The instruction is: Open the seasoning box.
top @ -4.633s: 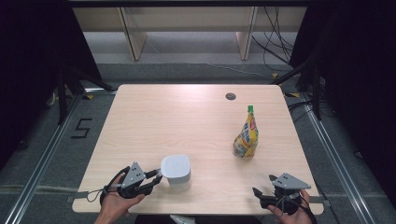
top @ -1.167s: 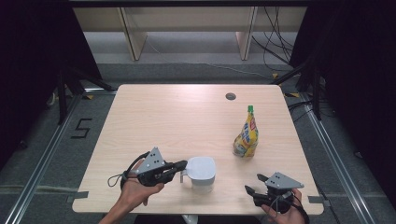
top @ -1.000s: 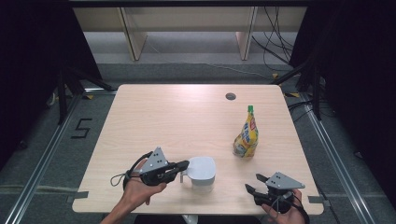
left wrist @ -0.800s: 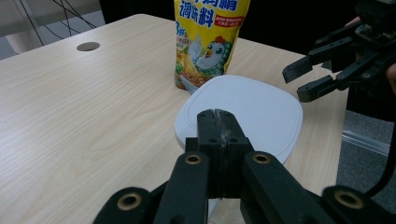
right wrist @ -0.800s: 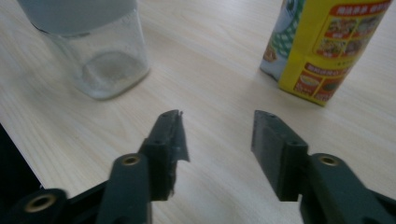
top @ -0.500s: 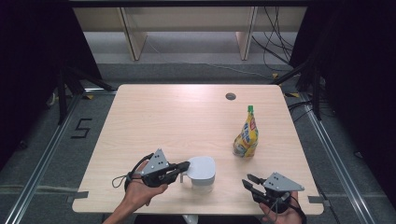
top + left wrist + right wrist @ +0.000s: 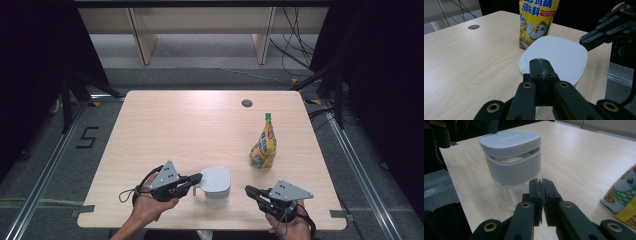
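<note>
The white lidded container (image 7: 217,182) stands upright near the front edge of the counter (image 7: 165,125), between my two hand-held grippers. My left hand-held gripper (image 7: 196,179) is level with its tips at the container's left side. In the left gripper view its jaws are fully together with nothing visible between them; I cannot tell whether the tips touch the container wall. My right hand-held gripper (image 7: 248,189) sits just right of the container, apart from it, tips pointing toward it. Its jaws have just been closing and now stand nearly together, with nothing between them. The yellow seasoning pouch (image 7: 264,144) stands upright behind and to the right of the container.
</note>
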{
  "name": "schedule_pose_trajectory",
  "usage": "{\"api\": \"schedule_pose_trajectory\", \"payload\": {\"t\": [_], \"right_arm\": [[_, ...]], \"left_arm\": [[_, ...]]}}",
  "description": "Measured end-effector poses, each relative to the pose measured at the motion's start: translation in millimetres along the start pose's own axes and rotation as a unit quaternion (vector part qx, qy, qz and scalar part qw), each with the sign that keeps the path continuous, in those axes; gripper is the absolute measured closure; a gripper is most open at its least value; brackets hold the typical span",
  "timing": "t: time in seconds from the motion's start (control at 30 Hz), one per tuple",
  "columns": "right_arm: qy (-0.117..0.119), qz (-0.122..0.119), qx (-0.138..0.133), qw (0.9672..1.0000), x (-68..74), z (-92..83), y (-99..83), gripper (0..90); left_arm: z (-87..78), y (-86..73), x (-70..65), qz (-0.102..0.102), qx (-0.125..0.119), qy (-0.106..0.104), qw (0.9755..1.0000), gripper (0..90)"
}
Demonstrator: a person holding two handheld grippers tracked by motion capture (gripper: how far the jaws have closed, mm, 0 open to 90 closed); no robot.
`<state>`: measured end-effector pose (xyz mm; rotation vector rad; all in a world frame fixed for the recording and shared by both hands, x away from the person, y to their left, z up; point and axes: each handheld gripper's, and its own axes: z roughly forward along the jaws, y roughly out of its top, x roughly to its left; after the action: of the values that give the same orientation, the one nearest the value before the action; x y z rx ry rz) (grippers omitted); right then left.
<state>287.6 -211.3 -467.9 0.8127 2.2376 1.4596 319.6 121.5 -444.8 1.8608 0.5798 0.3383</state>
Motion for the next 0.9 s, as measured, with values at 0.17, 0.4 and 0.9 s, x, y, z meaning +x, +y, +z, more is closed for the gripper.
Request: {"api": "schedule_pose_trajectory", "payload": {"t": [0.17, 0.4, 0.9], "right_arm": [[0.01, -0.002, -0.004, 0.9999, 2.4, 6.4, 5.1, 89.3], [0.026, -0.012, -0.005, 0.9996, 8.9, 14.8, 15.7, 90.0], [0.031, -0.04, 0.0, 0.9987, 15.4, 25.2, 26.5, 90.0]], "left_arm": [[-0.5, -0.3, 2.3, -0.004, 0.001, -0.002, 1.0, 89.0], [-1.2, -1.3, 1.5, -0.005, -0.001, -0.001, 1.0, 89.1], [-1.9, -2.3, 1.9, -0.005, -0.002, -0.001, 1.0, 89.1]]}}
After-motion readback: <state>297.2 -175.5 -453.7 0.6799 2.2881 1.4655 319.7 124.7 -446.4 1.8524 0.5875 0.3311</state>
